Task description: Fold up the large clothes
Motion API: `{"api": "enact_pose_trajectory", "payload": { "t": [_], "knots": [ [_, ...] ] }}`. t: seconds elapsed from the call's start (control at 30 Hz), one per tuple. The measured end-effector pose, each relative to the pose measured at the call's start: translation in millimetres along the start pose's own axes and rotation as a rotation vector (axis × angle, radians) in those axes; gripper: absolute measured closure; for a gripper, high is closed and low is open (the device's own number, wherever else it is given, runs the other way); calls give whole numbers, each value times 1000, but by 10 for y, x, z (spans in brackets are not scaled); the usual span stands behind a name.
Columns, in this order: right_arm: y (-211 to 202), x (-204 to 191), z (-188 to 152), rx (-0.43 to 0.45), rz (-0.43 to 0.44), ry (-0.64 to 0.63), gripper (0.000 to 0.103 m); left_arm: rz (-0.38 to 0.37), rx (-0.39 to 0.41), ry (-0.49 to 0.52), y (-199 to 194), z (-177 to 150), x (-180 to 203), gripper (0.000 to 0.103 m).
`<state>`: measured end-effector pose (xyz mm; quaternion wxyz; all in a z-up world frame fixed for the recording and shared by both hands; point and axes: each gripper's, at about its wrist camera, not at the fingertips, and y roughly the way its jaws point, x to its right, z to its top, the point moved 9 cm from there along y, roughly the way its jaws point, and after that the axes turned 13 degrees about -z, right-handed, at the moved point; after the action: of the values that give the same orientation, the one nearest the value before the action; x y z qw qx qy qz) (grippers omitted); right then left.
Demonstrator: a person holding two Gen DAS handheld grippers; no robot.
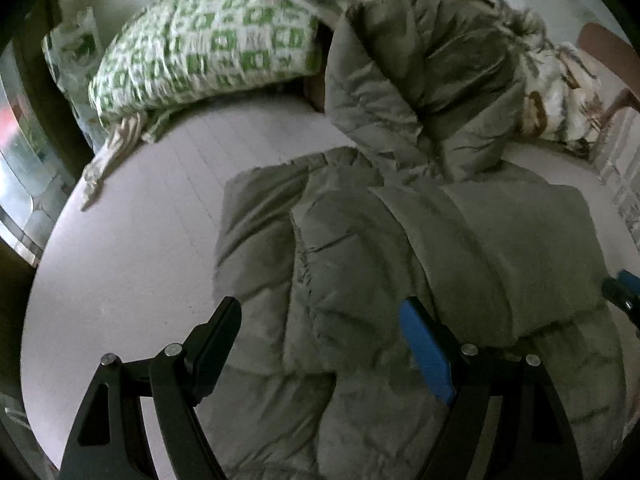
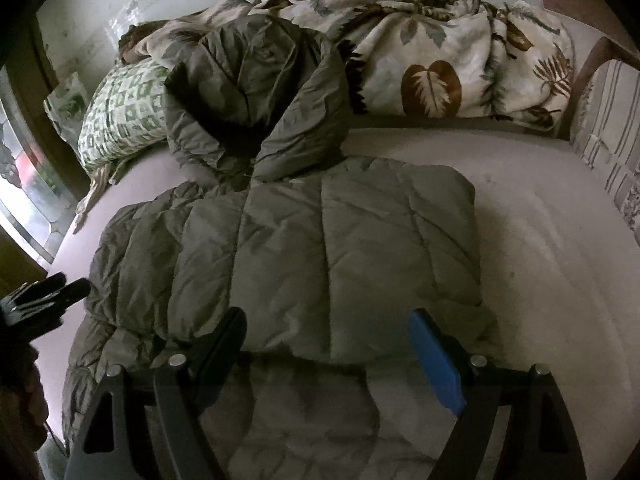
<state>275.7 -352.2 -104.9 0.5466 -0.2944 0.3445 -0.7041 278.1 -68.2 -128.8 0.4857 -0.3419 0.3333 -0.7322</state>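
Observation:
A large olive-green quilted puffer jacket (image 1: 360,248) lies on the pale bed sheet (image 1: 132,240), partly folded, with its hood (image 1: 420,68) spread toward the pillows. In the right wrist view the jacket (image 2: 320,248) lies folded over itself, hood (image 2: 256,88) at the far end. My left gripper (image 1: 320,344) is open and empty, hovering over the jacket's near left part. My right gripper (image 2: 332,356) is open and empty above the jacket's near edge. The right gripper's tip shows at the right edge of the left wrist view (image 1: 624,292); the left gripper shows at the left edge of the right wrist view (image 2: 48,296).
A green-and-white checked pillow (image 1: 200,48) lies at the head of the bed. A leaf-print blanket (image 2: 440,60) is bunched along the far side. A wooden chair (image 2: 592,64) stands at the right. A window (image 2: 24,184) is at the left.

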Motion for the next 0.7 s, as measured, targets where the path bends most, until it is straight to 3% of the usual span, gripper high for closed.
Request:
{"api": "enact_pose_trajectory", "payload": {
  "t": [0.27, 0.33, 0.37, 0.43, 0.57, 0.7],
  "knots": [
    [19, 37, 26, 16, -26, -29, 17, -16, -33, -59, 333, 18, 33, 21],
    [24, 42, 24, 17, -25, -29, 17, -14, -32, -52, 349, 12, 69, 29],
    [26, 46, 23, 17, -27, -29, 17, -21, -33, -36, 356, 7, 114, 47],
    [24, 50, 22, 19, -32, -29, 17, 17, -25, 5, 328, 12, 163, 55],
    [8, 45, 11, 19, -33, -27, 17, 36, 34, 58, 179, 41, 216, 81],
    [-10, 36, 11, 22, -37, -33, 17, 1, 87, 39, -51, 107, 186, 87]
  ]
}}
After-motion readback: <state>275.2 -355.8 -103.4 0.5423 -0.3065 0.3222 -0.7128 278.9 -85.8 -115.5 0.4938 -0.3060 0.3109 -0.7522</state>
